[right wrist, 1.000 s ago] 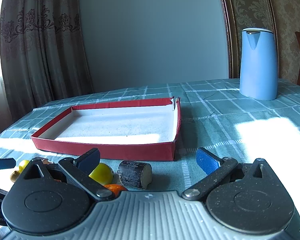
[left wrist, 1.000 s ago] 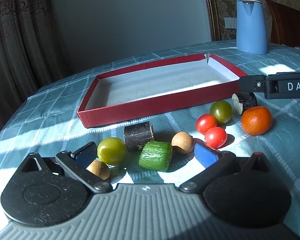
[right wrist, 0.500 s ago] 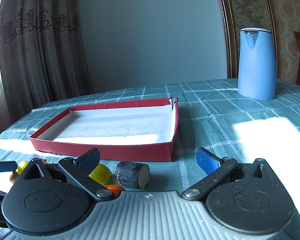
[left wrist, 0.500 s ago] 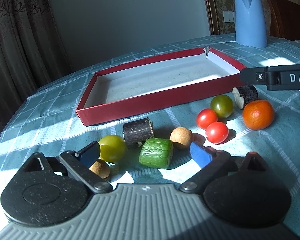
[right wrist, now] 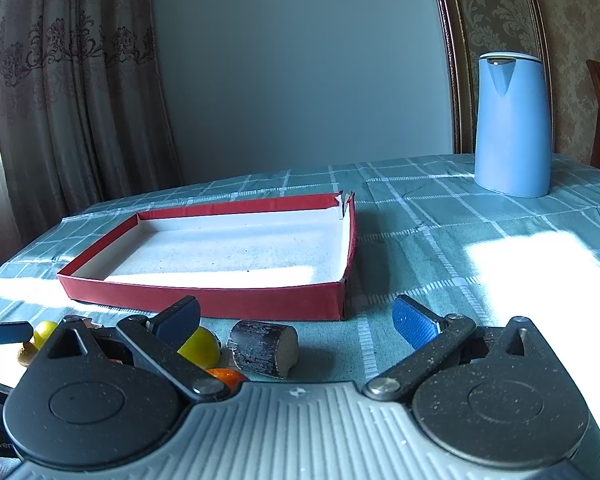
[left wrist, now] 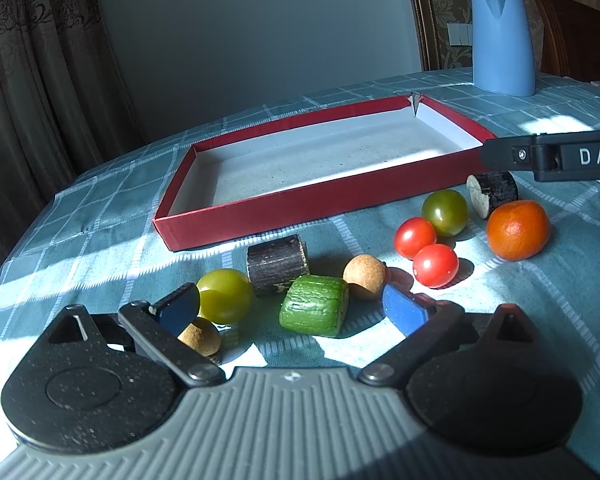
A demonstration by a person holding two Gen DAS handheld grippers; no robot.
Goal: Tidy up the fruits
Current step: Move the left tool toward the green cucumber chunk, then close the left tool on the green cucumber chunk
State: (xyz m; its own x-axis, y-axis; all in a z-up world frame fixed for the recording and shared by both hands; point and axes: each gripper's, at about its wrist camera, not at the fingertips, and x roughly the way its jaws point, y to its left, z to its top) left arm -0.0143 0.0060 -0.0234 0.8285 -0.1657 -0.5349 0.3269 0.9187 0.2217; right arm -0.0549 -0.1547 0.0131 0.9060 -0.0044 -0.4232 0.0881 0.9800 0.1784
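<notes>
A: Progress? Looks like zero. The red tray point(left wrist: 284, 216) is bare inside, nothing placed.

B: Agreed. All the fruit sits on the bench point(left wrist: 100, 248) in front of the tray: yellow-green tomato point(left wrist: 225, 296), green cucumber chunk point(left wrist: 315, 311), two red tomatoes point(left wrist: 415, 237), a darker green tomato point(left wrist: 445, 213), the orange point(left wrist: 518, 229). Plus two dark log pieces point(left wrist: 277, 264) and two cork balls point(left wrist: 366, 281) (props, probably not fruit).

A: Claws?

B: Left claw point(left wrist: 292, 308) wide; its jaws have just been opening a touch, and nothing is gripped, the cucumber chunk just lies between the pads. Right claw point(right wrist: 296, 322) also wide and empty, low over a log piece point(right wrist: 262, 349) near the tray's corner.

A: So everything is left to do. Surface?

B: Teal checked tablecloth, hard sun patches, deep shadows.

A: Room?

B: Grey wall, patterned curtains point(right wrist: 72, 92) left, blue kettle point(right wrist: 512, 124) at the far right of the bench, a wooden chair point(left wrist: 576, 36) behind it.
</notes>
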